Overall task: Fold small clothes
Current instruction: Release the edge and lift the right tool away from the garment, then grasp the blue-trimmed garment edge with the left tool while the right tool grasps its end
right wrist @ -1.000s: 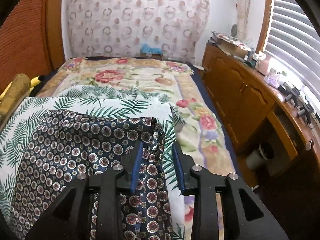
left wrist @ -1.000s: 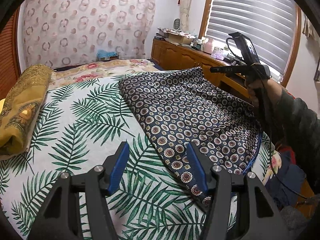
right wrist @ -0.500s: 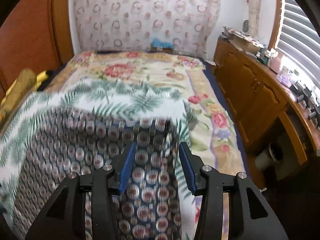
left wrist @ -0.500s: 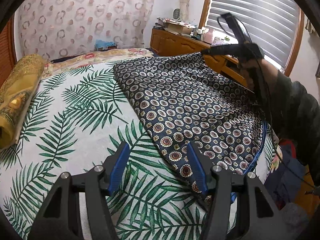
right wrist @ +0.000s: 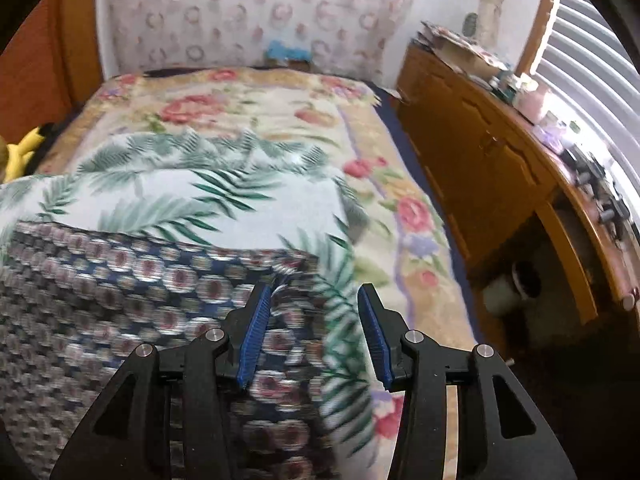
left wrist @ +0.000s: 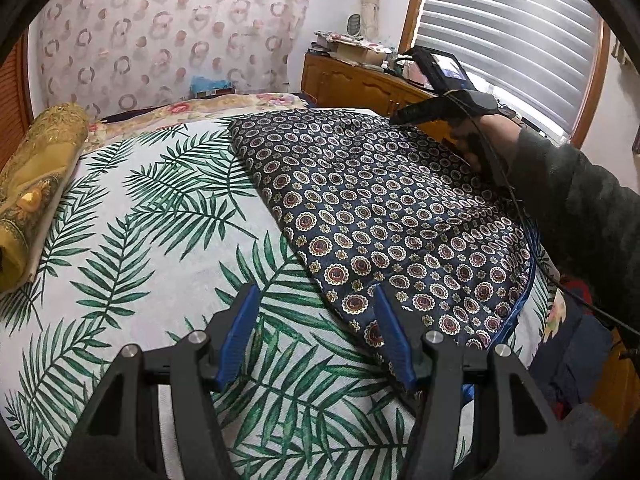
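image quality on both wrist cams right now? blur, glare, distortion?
Left wrist: sharp, patterned garment crisp, window blinds bright, near blown out, strong fisheye bending. Right wrist: heavy motion blur smears the garment and the leaf-print sheet; right gripper itself sharp.

Silky patterned cloth (left wrist: 380,216), matt woven bedspread (left wrist: 132,248), glossy wooden cabinet (right wrist: 492,168)
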A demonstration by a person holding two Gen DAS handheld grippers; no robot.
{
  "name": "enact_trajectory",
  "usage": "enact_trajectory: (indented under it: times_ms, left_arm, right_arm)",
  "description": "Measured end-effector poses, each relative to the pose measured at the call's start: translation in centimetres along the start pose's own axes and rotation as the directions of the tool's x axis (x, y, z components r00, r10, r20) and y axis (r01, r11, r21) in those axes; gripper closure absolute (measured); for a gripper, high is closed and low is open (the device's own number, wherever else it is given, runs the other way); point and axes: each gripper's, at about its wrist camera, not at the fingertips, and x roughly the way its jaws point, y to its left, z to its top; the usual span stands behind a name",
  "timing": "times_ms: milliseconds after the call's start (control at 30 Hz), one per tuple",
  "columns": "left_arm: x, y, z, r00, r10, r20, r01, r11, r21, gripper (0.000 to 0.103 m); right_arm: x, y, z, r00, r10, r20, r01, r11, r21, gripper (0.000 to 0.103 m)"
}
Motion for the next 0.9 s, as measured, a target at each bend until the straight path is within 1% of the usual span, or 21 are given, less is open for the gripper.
enact_trajectory:
  times_ms: [67,133,233,367,500,567,633,700,833,900]
  left_arm:
    - [0.1,0.0,0.0,1.0,0.0,-0.001,0.0,1.0,-0.001,0.045]
    - [0.2,0.0,0.0,1.0,0.002,-0.006,-0.002,1.0,0.0,0.045]
    - [0.3,-0.3,-0.1,1.0,0.004,-0.013,-0.004,1.0,0.006,0.045]
    - [0.5,-0.5,-0.3,1.0,0.005,-0.027,-0.005,1.0,0.007,0.045]
    - [0.8,-1.1,-0.5,0.999,0.004,-0.039,-0.003,1.0,0.023,0.045]
    - [0.9,-1.4,-0.7,0.999,-0.003,-0.049,0.005,0.999,0.034,0.045]
    - [0.9,-1.7,-0.9,0.998,-0.004,-0.056,0.007,0.999,0.041,0.045]
    - [0.9,-2.0,-1.1,0.998,-0.008,-0.063,0.011,0.999,0.047,0.045]
    - [0.7,-2.5,-1.7,0.997,-0.01,-0.075,0.015,0.998,0.058,0.045]
    - [0.5,-2.7,-2.0,0.997,-0.018,-0.082,0.024,0.998,0.063,0.045]
  right_arm:
    - [-0.3,-1.0,-0.5,0.999,0.031,0.014,-0.031,0.999,0.025,0.057]
    - [-1.2,-1.7,-0.8,0.999,0.042,0.033,-0.043,0.999,0.029,0.057]
    - [-3.1,-1.8,-1.4,0.996,0.056,0.063,-0.056,0.998,0.005,0.057]
    - [-6.7,-1.0,-3.4,0.987,0.12,0.107,-0.116,0.992,-0.043,0.057]
    - [-10.6,0.7,-6.8,0.975,0.172,0.143,-0.158,0.982,-0.107,0.057]
    - [-12.0,1.3,-8.8,0.969,0.193,0.155,-0.175,0.977,-0.123,0.052]
    - [-13.2,2.1,-10.9,0.964,0.207,0.167,-0.184,0.972,-0.145,0.042]
    - [-14.0,2.8,-13.1,0.959,0.226,0.169,-0.203,0.969,-0.144,0.04]
    - [-14.9,3.3,-16.3,0.953,0.263,0.153,-0.244,0.96,-0.134,0.039]
    - [-15.3,3.8,-17.6,0.953,0.269,0.14,-0.25,0.958,-0.143,0.039]
